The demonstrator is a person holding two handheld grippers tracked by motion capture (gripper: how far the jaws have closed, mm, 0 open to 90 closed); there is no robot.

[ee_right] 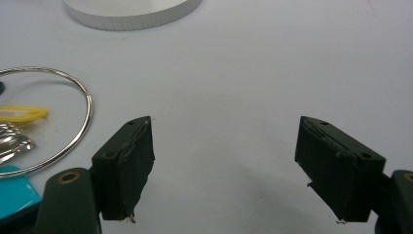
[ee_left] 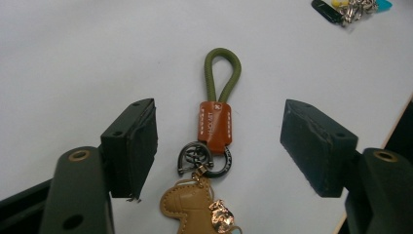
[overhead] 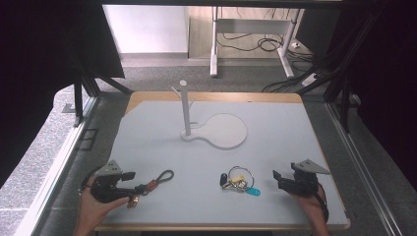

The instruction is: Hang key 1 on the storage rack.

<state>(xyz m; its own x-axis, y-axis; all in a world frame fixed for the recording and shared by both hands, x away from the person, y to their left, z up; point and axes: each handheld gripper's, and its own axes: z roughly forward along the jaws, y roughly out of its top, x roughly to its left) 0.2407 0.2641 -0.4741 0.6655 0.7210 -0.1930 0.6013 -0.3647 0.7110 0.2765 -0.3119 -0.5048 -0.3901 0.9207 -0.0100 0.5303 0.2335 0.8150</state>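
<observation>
Left gripper (overhead: 129,175) at lower left of the high view, jaws wide apart. Between them, in the left gripper view, a keychain (ee_left: 213,122) flat on the table (overhead: 275,142), touching neither jaw: green cord loop toward the top of frame, orange leather tab in the middle, dark ring and tan leather charm at the bottom. Bare table either side of the cord.

Right gripper (overhead: 277,175) at lower right of the high view, jaws spread, bare table between them. Key bunch (overhead: 238,180) just left of it; silver ring (ee_right: 63,122) at the left edge of the right gripper view.

White stand (overhead: 215,129) mid-table, well apart from both. Near table edge close below both hands.
</observation>
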